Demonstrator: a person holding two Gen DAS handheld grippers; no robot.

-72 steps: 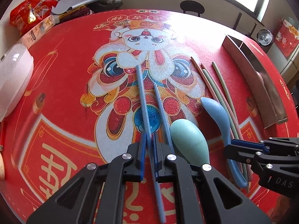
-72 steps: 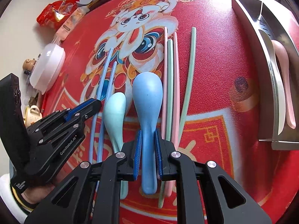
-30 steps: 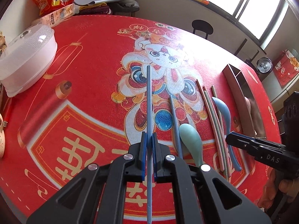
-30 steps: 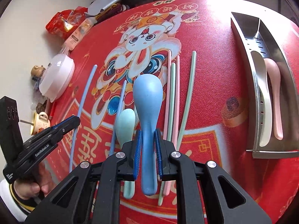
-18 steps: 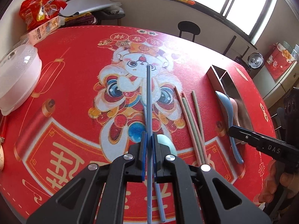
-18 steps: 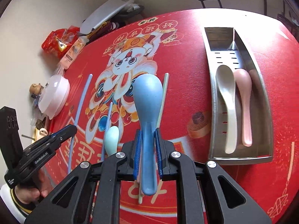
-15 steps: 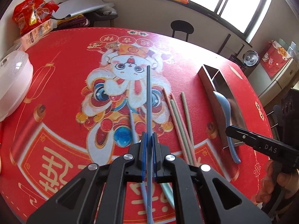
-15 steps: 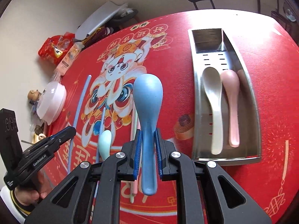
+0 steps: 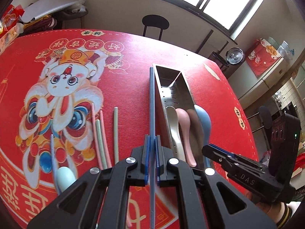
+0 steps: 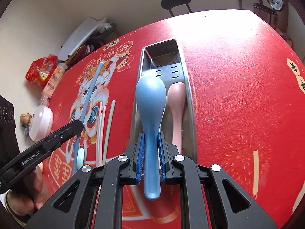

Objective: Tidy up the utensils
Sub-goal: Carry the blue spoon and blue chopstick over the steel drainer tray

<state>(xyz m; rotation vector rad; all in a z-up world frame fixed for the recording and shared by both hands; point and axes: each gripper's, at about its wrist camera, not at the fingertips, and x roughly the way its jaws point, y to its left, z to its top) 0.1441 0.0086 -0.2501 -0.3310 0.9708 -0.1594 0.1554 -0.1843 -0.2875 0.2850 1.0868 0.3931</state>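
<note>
Right claw [image 10: 150, 154] on blue spoon [image 10: 150, 103], bowl forward over tray [image 10: 188, 87]

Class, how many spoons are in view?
4: a cream spoon and a pink spoon in the metal tray, a blue spoon in the right hand-held gripper, a mint spoon on the red mat.

We see the left gripper [image 9: 151, 160] clamped on a chopstick [image 9: 152, 103] that runs ahead along the left wall of the metal tray [image 9: 185, 87]. Two spoons [image 9: 182, 122] lie in the tray, just right of that gripper. Loose chopsticks [image 9: 102, 133] lie on the table mat [image 9: 124, 80] to its left. The right gripper [image 10: 150, 156] grips a spoon [image 10: 150, 103] above the tray.
</note>
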